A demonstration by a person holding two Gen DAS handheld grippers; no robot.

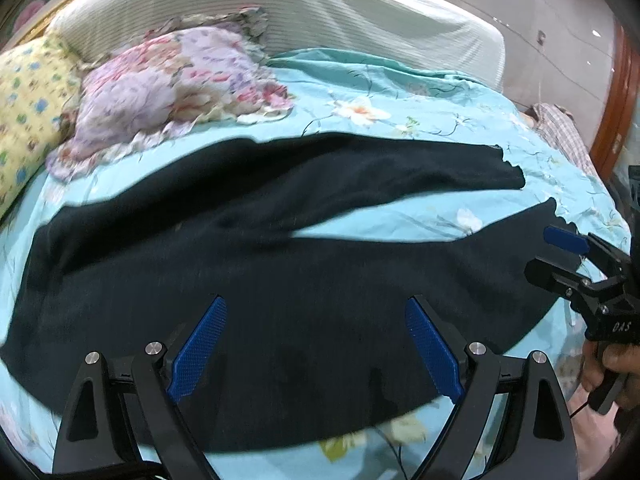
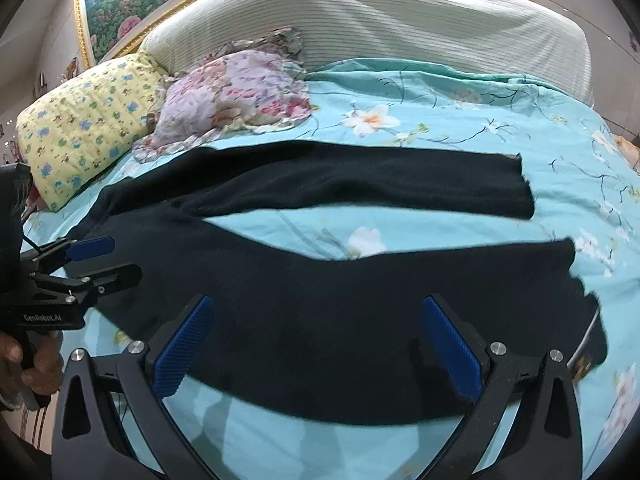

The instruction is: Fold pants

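Dark navy pants [image 1: 260, 280] lie spread flat on the bed, waist to the left, both legs running right and splayed apart. They also show in the right wrist view [image 2: 320, 320]. My left gripper [image 1: 316, 312] is open and empty, hovering over the near leg close to the waist end. My right gripper [image 2: 316, 312] is open and empty above the near leg toward its cuff. The right gripper shows at the right edge of the left wrist view [image 1: 560, 252], and the left gripper shows at the left edge of the right wrist view [image 2: 104, 260].
The bed has a turquoise floral sheet [image 2: 440, 120]. A pink floral pillow [image 2: 236, 92] and a yellow patterned pillow [image 2: 84, 124] lie beyond the pants. A white ribbed headboard [image 2: 360, 16] stands behind. A plaid cloth [image 1: 560, 132] lies past the bed's right edge.
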